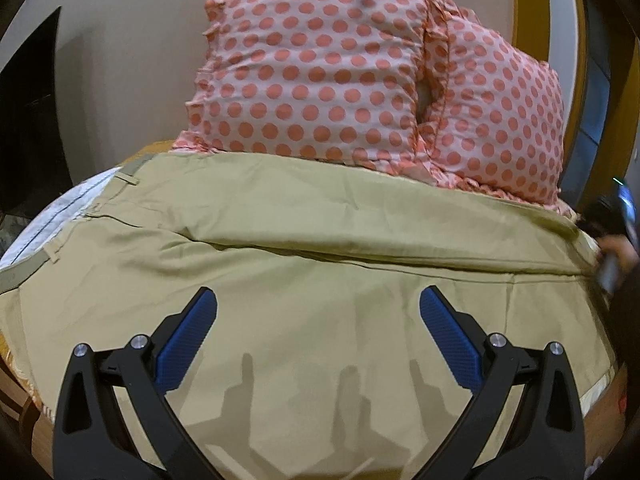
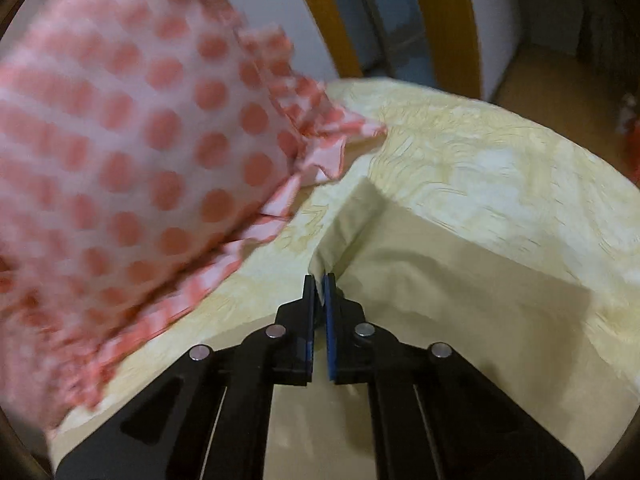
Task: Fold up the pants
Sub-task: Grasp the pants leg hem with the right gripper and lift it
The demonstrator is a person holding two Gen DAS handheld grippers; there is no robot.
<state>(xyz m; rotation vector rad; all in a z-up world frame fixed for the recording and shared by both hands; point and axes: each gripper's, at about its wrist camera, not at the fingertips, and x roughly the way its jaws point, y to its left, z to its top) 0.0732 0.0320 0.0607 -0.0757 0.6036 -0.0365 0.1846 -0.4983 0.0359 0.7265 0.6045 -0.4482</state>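
In the left wrist view the khaki pants [image 1: 320, 280] lie spread across the lower half of the frame, waistband at the left edge, directly under and ahead of the left gripper [image 1: 318, 300], whose blue-padded fingers stand wide apart above the cloth with nothing between them. Two pink polka-dot pillows [image 1: 320, 68] stand behind the pants in the upper centre. In the right wrist view the right gripper [image 2: 319, 280] is pinched together on a raised fold of the pants at lower centre, above the pale patterned bedsheet [image 2: 480, 152].
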